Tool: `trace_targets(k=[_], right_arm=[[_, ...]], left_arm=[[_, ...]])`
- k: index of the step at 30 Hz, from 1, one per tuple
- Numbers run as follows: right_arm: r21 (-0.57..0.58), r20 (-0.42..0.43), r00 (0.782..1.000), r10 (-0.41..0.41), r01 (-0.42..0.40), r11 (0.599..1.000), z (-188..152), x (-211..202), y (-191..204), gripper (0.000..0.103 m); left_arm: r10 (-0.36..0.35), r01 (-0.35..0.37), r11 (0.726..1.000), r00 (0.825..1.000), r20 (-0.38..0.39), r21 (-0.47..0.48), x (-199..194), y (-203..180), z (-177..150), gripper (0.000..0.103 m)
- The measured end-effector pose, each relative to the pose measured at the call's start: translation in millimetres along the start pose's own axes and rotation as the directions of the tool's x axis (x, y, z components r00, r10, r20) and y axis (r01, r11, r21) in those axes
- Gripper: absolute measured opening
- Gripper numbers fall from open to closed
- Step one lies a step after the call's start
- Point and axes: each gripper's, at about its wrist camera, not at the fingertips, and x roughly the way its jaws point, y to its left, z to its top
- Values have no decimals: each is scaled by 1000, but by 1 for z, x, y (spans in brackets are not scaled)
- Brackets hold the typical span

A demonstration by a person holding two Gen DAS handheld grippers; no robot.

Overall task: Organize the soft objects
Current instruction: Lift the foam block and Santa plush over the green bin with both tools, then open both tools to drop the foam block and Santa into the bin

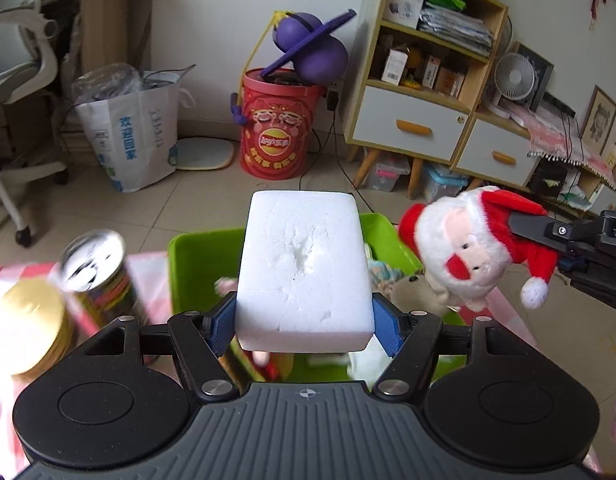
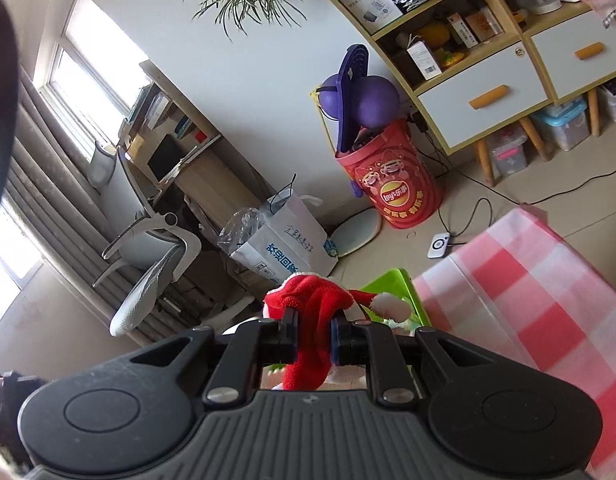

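White foam block is clamped in the left claw above the green bin; Santa plush is pinched by its hat in the right claw. Both should be released low, well inside the bin.

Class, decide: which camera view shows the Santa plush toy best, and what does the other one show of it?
The left wrist view: the Santa plush toy shows face, beard and hat, hanging from the right gripper. The right wrist view shows only its red hat pinched between the fingers.
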Motion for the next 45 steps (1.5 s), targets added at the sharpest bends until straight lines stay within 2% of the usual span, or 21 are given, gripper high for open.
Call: trace_targets(k=[4,8,10,15,19,27,33,35,37,42,45], right_arm=[[2,-2,1000,29,-29,1000,1,26,-7,4],[13,-21,999,29,-28,1000,-4,49,-17,4],[7,-36,999,20,-19,1000,-8,58,-21,4],[-8,-39,999,3,-3,1000,-13,73,-27,3],[-51,-38,998,-47,45,998,-16,85,-25,3],[-31,-7,996,-87,86,996,-5,89,-33,5],[-55,-11,992,-130,129,990,5,88,-32,15],[-55,-13,990,-138,137,989,8,87,-32,25],[-57,-15,989,-150,149,987,10,87,-32,30],[-56,-14,985,-172,171,984,14,80,-35,32],[-57,-10,984,-180,179,982,17,71,-35,36]], left_arm=[[-9,10,1000,999,-41,20,34,-4,7,67],[-1,5,999,994,-110,37,65,-3,2,67],[1,4,999,993,-117,42,74,0,0,68],[-24,28,999,993,-113,31,80,3,4,68],[-18,24,999,992,-125,42,88,1,1,69],[-35,42,997,993,-111,63,83,-1,8,73],[-64,68,997,994,-86,36,75,0,11,78],[-66,69,997,994,-83,36,74,-1,12,79],[-59,63,997,995,-82,43,73,-2,14,79],[-54,57,998,996,-78,33,69,0,13,81],[-54,56,998,996,-75,25,61,2,10,82]])
